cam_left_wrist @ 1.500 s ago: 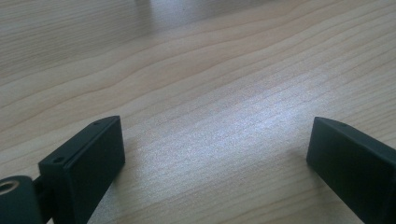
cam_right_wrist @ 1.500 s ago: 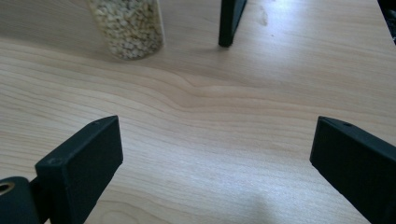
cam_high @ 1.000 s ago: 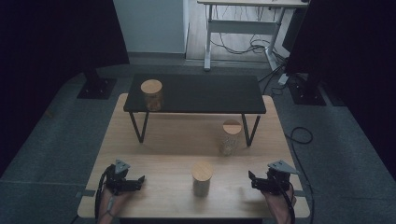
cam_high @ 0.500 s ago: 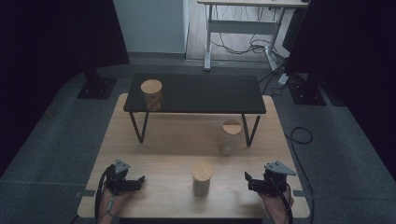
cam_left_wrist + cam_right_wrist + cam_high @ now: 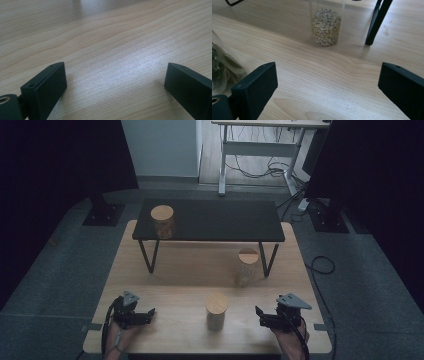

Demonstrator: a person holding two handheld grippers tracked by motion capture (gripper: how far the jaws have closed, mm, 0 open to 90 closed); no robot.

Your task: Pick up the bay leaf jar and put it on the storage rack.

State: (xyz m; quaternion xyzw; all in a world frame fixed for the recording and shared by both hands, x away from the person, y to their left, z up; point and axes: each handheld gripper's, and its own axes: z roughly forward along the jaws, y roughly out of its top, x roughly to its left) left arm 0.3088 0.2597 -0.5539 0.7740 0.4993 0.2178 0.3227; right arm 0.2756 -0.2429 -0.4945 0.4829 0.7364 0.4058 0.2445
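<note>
Wooden lid on top, the near jar (image 5: pixel 216 311) stands low in the middle of the high view, between the two grippers. It is the jar closest to them, so it looks like the one to pick up. To do that well, come at it from the side, keep the jaws level, and close on the glass below the lid so it does not tip.

In the high view the right gripper (image 5: pixel 260 316) is at the lower right, jaws wide apart and holding nothing, pointing left at the jar. The left gripper (image 5: pixel 148 314) is at the lower left, jaws also wide apart, low over the bare surface (image 5: pixel 170 330).

A second jar (image 5: pixel 326 23) with pale bits stands at the top of the right gripper view, by a black leg (image 5: pixel 377 21).
</note>
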